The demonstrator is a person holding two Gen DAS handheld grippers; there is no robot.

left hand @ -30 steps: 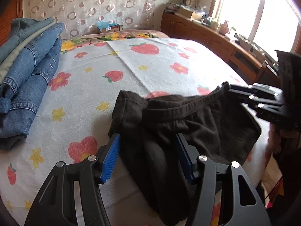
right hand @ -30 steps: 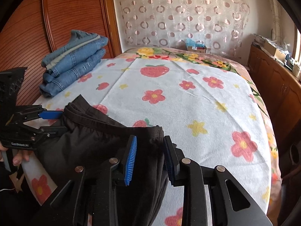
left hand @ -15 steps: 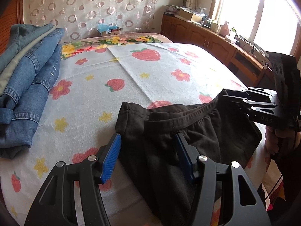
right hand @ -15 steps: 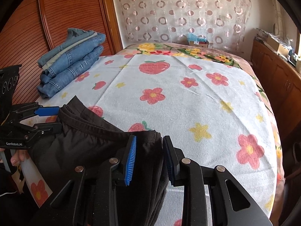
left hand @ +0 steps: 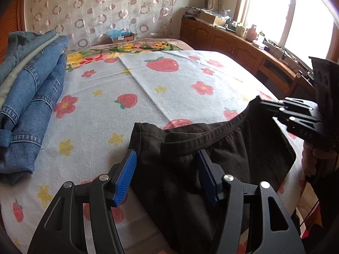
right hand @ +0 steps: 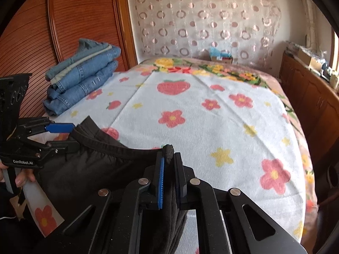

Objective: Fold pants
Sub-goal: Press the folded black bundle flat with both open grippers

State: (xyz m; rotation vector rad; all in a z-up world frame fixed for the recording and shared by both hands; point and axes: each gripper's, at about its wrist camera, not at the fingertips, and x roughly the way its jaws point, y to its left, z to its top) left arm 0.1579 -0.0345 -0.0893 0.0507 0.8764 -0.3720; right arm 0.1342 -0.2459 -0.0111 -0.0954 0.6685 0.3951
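Black pants (left hand: 211, 154) lie at the near edge of the bed, waistband toward the far side; they also show in the right wrist view (right hand: 89, 165). My left gripper (left hand: 167, 169) is open, its blue pads on either side of the left waistband corner. My right gripper (right hand: 169, 163) is shut on the right end of the waistband, which sticks up between the pads. The right gripper also shows at the right of the left wrist view (left hand: 264, 105). The left gripper shows at the left of the right wrist view (right hand: 70, 135).
The bed has a white cover (right hand: 201, 114) with strawberries, flowers and stars. A stack of folded jeans (left hand: 27, 105) lies at its far left, against a wooden headboard (right hand: 53, 21). Wooden cabinets (left hand: 243, 48) run along the right side under a window.
My right gripper has closed on the waistband end; it was open around it before. My left gripper has stayed open around the other corner.
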